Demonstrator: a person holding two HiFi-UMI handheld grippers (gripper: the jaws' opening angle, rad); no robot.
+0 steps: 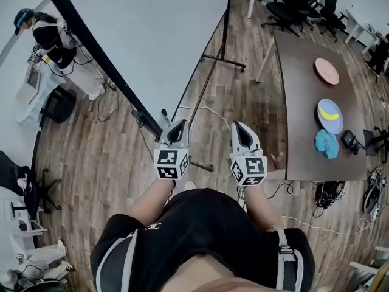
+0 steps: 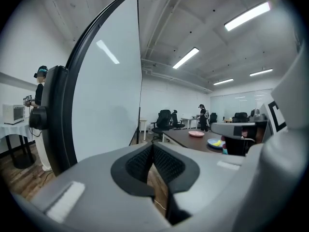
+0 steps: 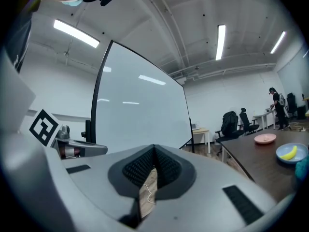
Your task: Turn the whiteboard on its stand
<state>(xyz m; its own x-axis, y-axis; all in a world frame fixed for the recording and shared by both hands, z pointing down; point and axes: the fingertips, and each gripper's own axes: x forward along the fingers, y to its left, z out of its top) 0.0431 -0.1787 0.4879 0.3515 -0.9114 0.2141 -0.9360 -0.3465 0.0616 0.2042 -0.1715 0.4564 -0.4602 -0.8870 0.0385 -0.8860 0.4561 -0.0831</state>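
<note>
**Task status.** The whiteboard [image 1: 158,35] sits in its stand [image 1: 225,56] on the wooden floor [image 1: 109,163], ahead and to the left of the person. Its black-framed near edge [image 2: 58,120] is close to the left gripper. Neither gripper touches the board or the stand. The pictures do not show whether the board has been turned, so the turn is judged as not confirmed. A hold on the frame edge is needed for any further turn.

**Gripper state.**
- Left gripper [image 1: 176,125]: jaws together, nothing between them.
- Right gripper [image 1: 239,128]: jaws together, nothing between them.

**Count.**
- Whiteboard: one, on one stand.
- Grippers: two.
- Table [image 1: 304,102]: one, at the right.
- Plates: two, along the table's right edge. One is a pink plate [image 1: 326,70] and one a blue plate [image 1: 330,123].
- Banana [image 1: 330,112]: one, on the blue plate.
- Cloth [image 1: 326,143]: one, near the table's near right corner.
</note>
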